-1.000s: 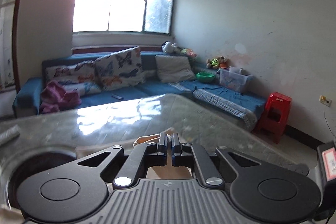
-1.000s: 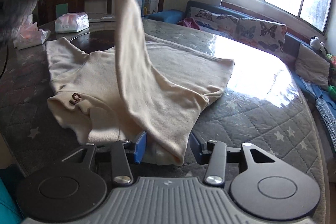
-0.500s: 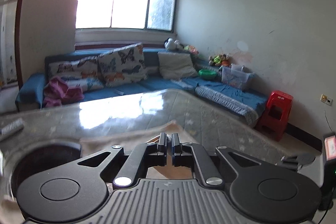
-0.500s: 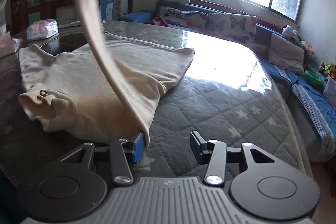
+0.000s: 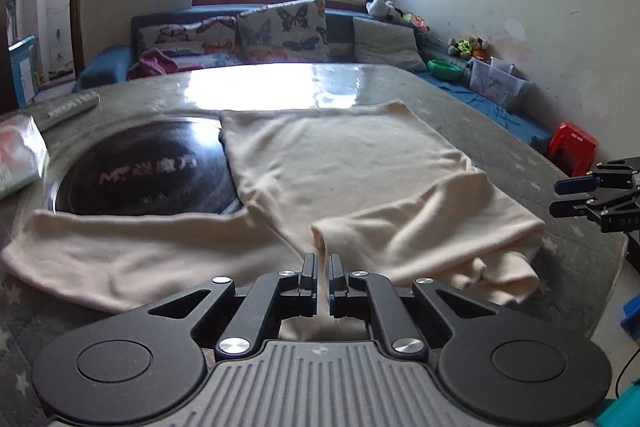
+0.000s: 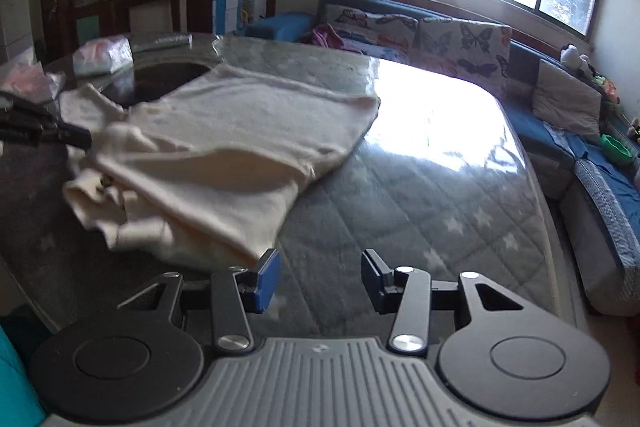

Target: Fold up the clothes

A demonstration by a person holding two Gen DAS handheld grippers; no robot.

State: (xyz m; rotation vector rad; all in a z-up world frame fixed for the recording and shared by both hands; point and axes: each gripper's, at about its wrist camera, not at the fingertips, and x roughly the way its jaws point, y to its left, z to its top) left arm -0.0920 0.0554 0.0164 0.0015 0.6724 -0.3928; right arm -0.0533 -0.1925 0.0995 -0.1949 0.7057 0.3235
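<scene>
A cream long-sleeved sweater (image 5: 340,171) lies spread on the grey quilted table (image 5: 532,163), one sleeve stretched out to the left and the other folded across the body. My left gripper (image 5: 323,267) is shut on the cuff of the folded sleeve (image 5: 400,227), low over the sweater. The sweater also shows in the right wrist view (image 6: 240,131). My right gripper (image 6: 320,277) is open and empty, just right of the sweater's near edge; it also shows in the left wrist view (image 5: 580,195).
A dark round glass inset (image 5: 140,171) lies under the sweater's left part. Plastic packets (image 5: 20,155) sit at the table's left edge. A blue sofa with butterfly cushions (image 5: 280,27) and a red stool (image 5: 572,147) stand beyond the table.
My left gripper has carried the lifted sleeve down and across the sweater body. My right gripper has drawn back to the right, clear of the cloth.
</scene>
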